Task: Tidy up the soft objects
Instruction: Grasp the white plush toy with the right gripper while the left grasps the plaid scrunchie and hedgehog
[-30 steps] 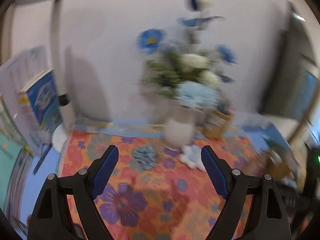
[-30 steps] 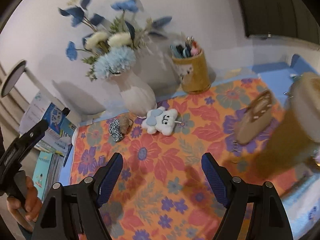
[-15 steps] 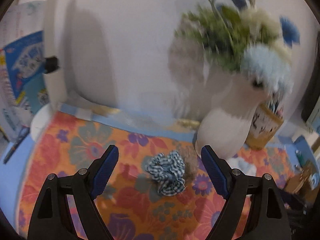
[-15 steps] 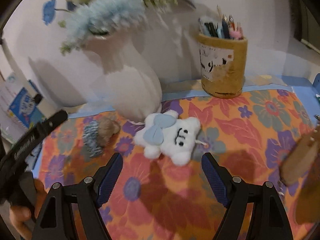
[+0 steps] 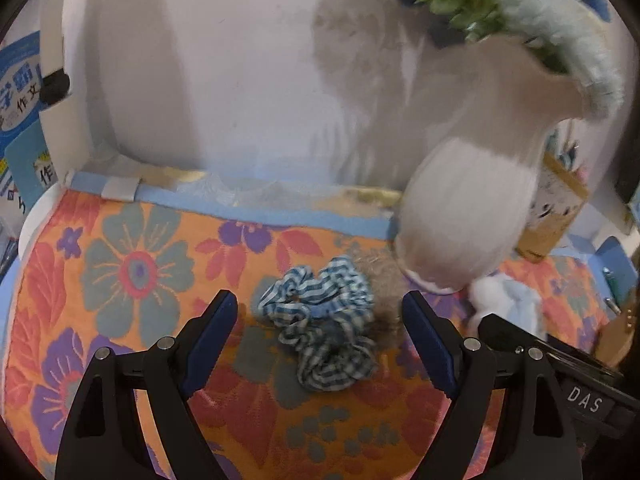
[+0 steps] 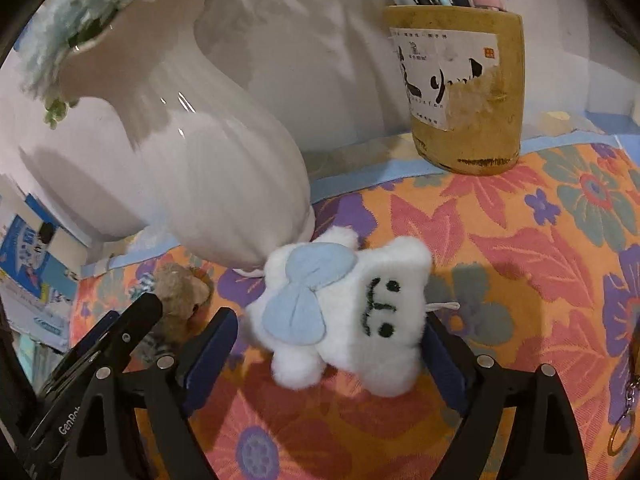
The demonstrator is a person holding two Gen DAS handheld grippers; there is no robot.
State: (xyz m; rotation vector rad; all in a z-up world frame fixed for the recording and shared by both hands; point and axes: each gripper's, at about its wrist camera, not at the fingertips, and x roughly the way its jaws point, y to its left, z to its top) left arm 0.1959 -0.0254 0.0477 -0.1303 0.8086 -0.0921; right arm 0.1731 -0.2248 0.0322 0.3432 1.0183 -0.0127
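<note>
A blue-and-white checked scrunchie (image 5: 326, 324) lies on the floral cloth (image 5: 132, 268). My left gripper (image 5: 320, 344) is open, its fingers either side of the scrunchie, not touching. A brown furry scrunchie (image 5: 380, 276) lies just behind it and shows in the right wrist view (image 6: 180, 296). A white plush toy with a light-blue bow (image 6: 344, 316) lies on the cloth in front of the vase. My right gripper (image 6: 328, 356) is open with the plush between its fingers. The plush also shows at the right of the left wrist view (image 5: 508, 304).
A white vase of blue and white flowers (image 6: 192, 152) stands right behind the soft things, close to both grippers. A tan pen holder (image 6: 460, 92) stands at the back right. Books (image 5: 20, 120) lean at the left. A keyring (image 6: 624, 428) lies at the right edge.
Both grippers have moved forward and down. The left one now brackets the checked scrunchie; the right one now brackets the white plush. Both stay open.
</note>
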